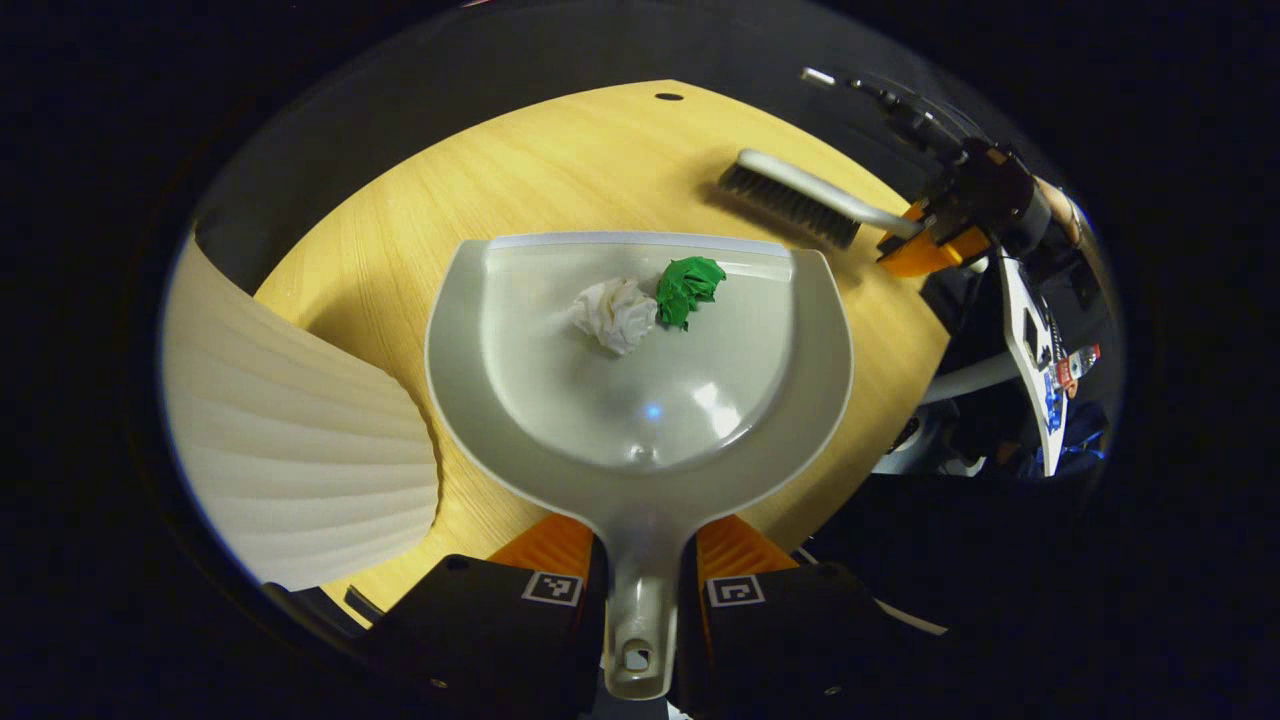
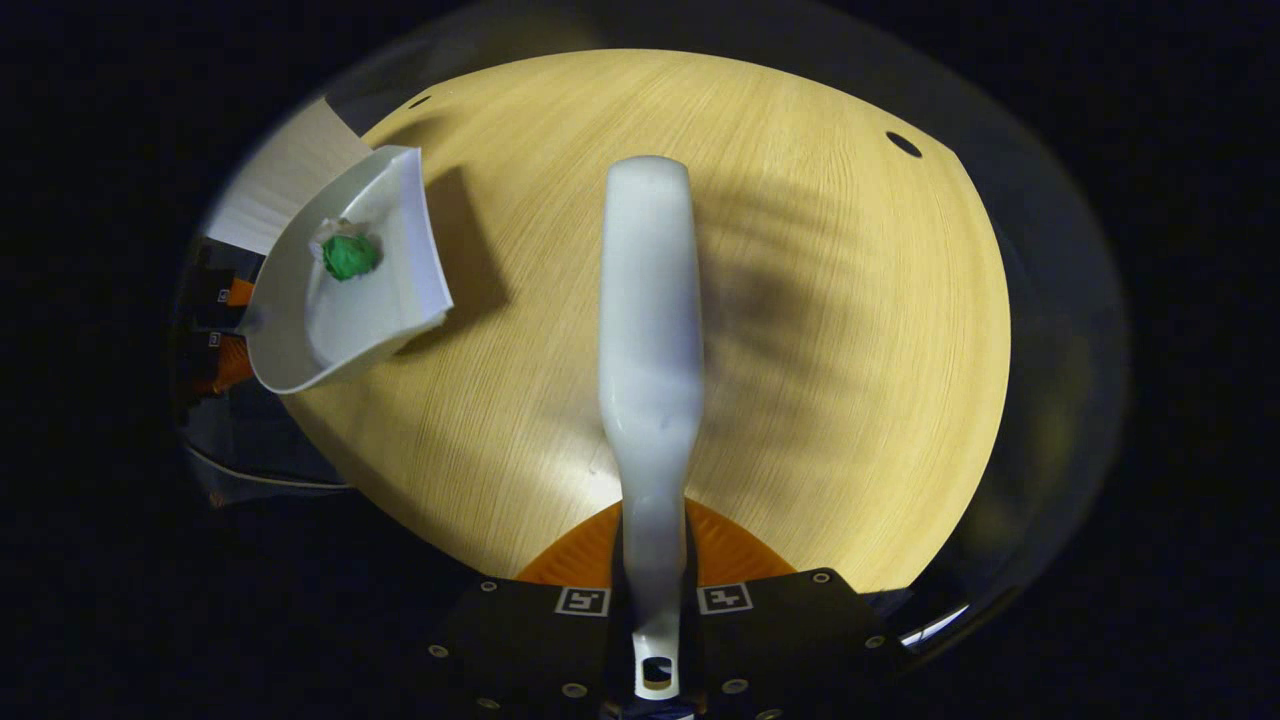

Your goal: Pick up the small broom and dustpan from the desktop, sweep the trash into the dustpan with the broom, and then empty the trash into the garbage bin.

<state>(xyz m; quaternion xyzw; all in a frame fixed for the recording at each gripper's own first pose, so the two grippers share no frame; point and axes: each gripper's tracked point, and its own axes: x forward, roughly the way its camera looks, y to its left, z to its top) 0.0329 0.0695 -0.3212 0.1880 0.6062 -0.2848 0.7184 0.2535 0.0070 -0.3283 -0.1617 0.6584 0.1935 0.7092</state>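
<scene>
The left gripper is clamping the handle of the grey dustpan, both orange fingers pressing in on the stem from either side. Inside the pan, a crumpled white paper wad and a green paper wad are sitting touching each other, close to the front lip. In the right gripper view the dustpan is showing tilted, casting a separate shadow on the wooden desktop, so by my reading it is hanging clear of the surface rather than resting on it.

The right gripper is closed around the stem of the small broom, its white back pointing out over the desktop. In the left gripper view the broom is hanging bristles-down, well apart from the pan, with the right gripper gripping its end.

Sweeping looks finished: I am seeing no loose scrap on the bare wood. The step in hand is the carry to the bin. The pale ribbed shape at the left, just beside the pan, is probably the garbage bin, though I cannot tell for sure. Next move calls for keeping the pan level, bringing its lip over that opening, then tipping forward so both wads slide out.
</scene>
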